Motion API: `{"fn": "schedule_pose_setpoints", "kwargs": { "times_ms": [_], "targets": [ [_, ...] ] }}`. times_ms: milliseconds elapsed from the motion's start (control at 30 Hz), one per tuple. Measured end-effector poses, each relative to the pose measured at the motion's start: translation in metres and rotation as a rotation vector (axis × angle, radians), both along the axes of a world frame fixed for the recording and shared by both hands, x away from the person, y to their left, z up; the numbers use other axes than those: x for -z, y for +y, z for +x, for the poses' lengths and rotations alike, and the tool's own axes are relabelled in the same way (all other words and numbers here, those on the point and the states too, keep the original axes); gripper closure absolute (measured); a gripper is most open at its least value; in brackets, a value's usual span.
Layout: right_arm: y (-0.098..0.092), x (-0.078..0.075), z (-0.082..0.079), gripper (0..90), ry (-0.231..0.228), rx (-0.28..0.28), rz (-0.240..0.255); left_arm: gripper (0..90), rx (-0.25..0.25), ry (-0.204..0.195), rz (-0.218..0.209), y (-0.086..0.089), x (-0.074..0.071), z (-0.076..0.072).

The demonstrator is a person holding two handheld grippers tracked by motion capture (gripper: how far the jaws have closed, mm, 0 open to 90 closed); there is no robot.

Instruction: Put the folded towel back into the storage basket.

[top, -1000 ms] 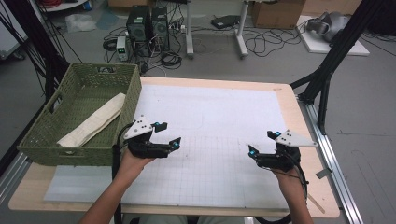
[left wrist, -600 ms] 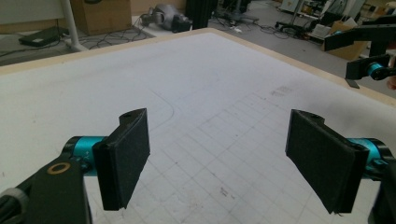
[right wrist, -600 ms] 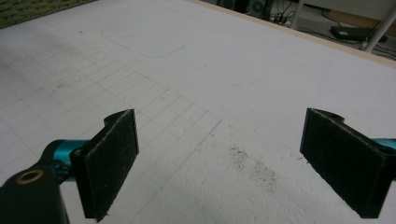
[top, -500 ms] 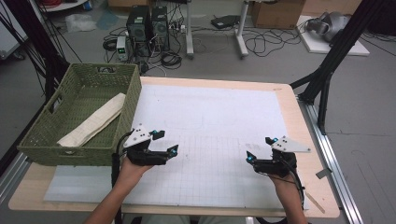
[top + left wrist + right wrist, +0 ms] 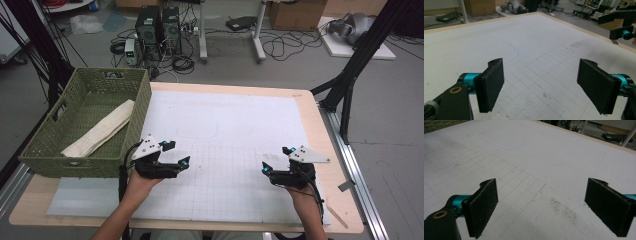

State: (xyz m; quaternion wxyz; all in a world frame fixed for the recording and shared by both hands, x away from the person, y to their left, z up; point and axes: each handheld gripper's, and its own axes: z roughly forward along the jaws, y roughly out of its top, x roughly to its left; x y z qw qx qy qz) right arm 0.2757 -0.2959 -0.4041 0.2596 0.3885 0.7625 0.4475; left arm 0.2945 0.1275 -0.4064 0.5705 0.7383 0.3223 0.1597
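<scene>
My left gripper [image 5: 176, 154] hovers over the white gridded mat [image 5: 225, 145] at the front left, just right of the green basket [image 5: 45, 150]. It is open, its black pads [image 5: 490, 85] wide apart with nothing between them. At the front right, my right gripper [image 5: 277, 160] is also open over the mat, pads [image 5: 482, 206] spread and empty. A folded cream cloth [image 5: 100, 130] lies inside the basket. The right gripper's jaws show far off in the left gripper view [image 5: 624, 33].
The wooden table's edge [image 5: 330, 150] borders the mat on the right. Beyond the table stand computer towers [image 5: 157, 25], cables on the floor and black frame legs [image 5: 350, 85]. A dark smudge [image 5: 564, 210] marks the mat near the right gripper.
Both grippers have drawn back toward the table's front edge. The jaws of both stay open and empty.
</scene>
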Motion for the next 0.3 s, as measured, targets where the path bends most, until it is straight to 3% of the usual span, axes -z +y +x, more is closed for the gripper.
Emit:
{"fn": "schedule_pose_setpoints", "kwargs": {
  "times_ms": [300],
  "targets": [
    [-0.0023,-0.0013,0.0001,10.8,-0.003,0.003,0.004,22.2,-0.006,0.001,0.001,-0.0003,0.0007,0.0004]
  ]
}}
